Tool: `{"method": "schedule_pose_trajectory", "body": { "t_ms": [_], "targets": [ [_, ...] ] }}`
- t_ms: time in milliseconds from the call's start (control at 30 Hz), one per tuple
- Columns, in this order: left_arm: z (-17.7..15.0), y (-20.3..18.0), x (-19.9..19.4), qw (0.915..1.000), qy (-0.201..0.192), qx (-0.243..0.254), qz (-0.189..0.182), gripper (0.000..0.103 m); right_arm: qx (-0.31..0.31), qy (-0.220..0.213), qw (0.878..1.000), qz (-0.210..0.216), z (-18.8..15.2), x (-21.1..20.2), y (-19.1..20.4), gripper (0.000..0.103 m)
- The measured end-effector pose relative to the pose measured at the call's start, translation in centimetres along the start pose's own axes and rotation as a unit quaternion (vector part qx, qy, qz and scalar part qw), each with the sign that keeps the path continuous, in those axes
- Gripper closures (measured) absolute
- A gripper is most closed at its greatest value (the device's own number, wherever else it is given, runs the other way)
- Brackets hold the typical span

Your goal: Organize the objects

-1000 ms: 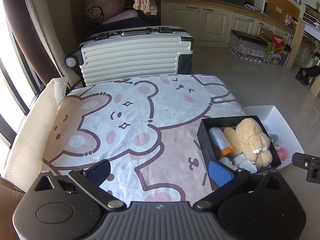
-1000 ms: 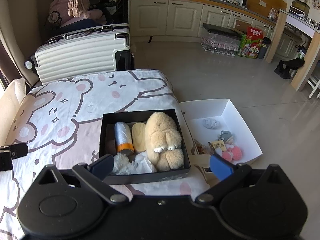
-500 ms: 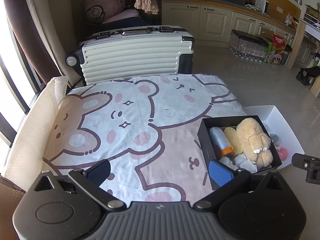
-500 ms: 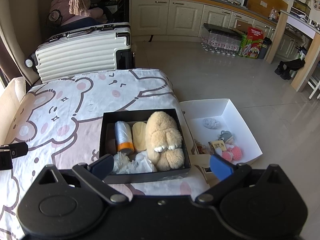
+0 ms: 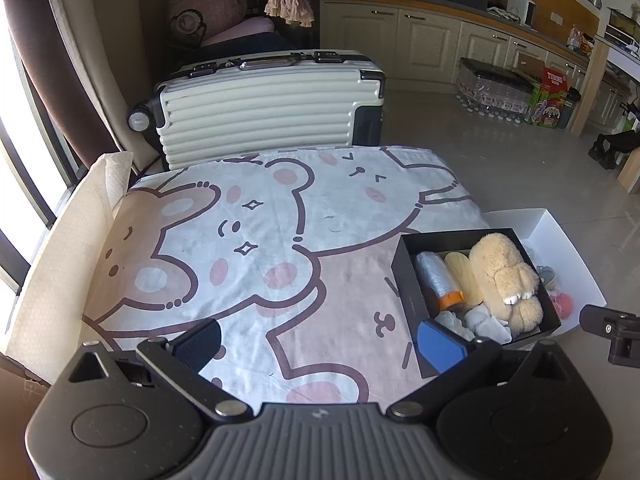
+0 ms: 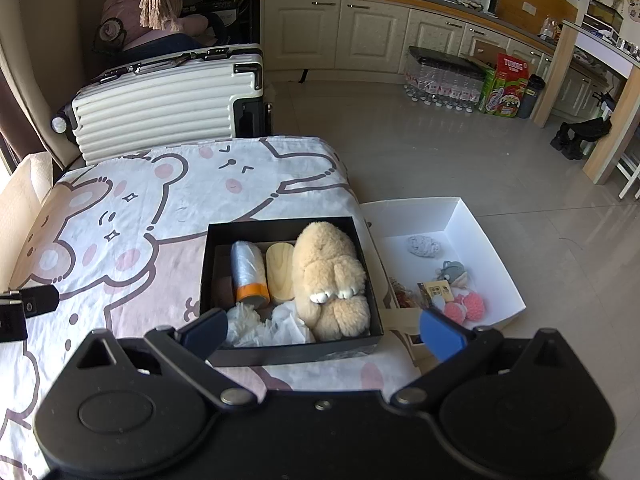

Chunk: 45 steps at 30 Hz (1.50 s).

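A: Right wrist view: the right tongs hang spread wide and empty, directly over the near wall of the black rectangular cardboard box on the bear-print bedsheet.

B: And the loose things?

A: At 2 o'clock from those tongs, in the white open cardboard tray on the floor: a grey knitted ball, a small grey plush, pink pom-poms. I judge the right hand nearer.

B: Left side?

A: Left tongs also gape empty over bare sheet; the box lies at 2 o'clock.

B: Room inside?

A: Tight. The tan fluffy plush rabbit, long axis 12 to 6, fills the right half beside a pale wooden block and a grey roll with orange end.
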<state>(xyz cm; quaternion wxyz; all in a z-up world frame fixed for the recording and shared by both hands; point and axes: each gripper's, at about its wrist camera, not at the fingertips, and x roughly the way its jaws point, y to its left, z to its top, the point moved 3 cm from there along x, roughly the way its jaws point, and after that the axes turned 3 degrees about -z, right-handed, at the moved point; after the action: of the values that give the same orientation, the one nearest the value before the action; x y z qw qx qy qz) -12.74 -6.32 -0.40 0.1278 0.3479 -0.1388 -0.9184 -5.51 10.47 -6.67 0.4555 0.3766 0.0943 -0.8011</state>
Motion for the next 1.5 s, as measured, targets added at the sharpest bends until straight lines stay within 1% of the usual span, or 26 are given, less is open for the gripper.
{"method": "schedule_pose_trajectory", "body": {
  "t_ms": [1500],
  "targets": [
    [-0.11,0.15,0.15,1.0,0.002,0.004,-0.002,0.0,-0.002,0.0,1.0,-0.001,0.12,-0.05,0.02,0.0]
  ]
}}
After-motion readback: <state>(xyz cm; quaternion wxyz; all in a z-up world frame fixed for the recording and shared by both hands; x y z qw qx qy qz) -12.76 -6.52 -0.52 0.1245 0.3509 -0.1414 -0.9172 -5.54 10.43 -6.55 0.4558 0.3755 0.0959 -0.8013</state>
